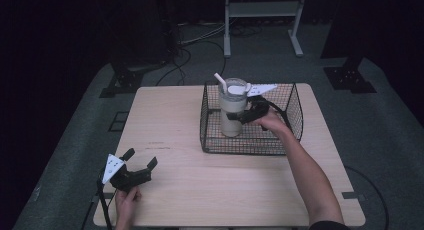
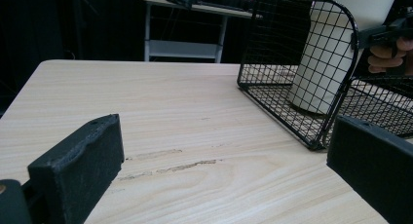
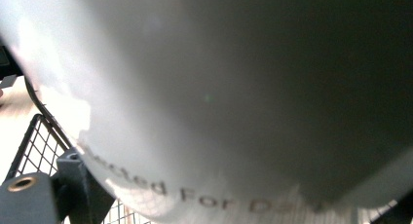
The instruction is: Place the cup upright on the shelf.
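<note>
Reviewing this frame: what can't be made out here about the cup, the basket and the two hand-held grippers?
- Right hand-held gripper: high view too small to show whether its jaws clamp the cup; the right gripper view is too close.
- Cup print: blurred, cut off by the bottom edge.
- Cup top: cut by the left gripper view's upper edge.
- Cup contents: lid hides them.
- Basket floor under the cup: hidden.
- Left hand-held gripper: open, nothing hidden.

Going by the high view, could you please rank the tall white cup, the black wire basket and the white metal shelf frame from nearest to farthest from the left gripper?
From the left gripper, at the table's near left corner:
1. Black wire basket, right of centre on the table; its near left corner comes closest.
2. Tall white cup, upright inside the basket.
3. White metal shelf frame, on the floor beyond the table's far edge.
</note>
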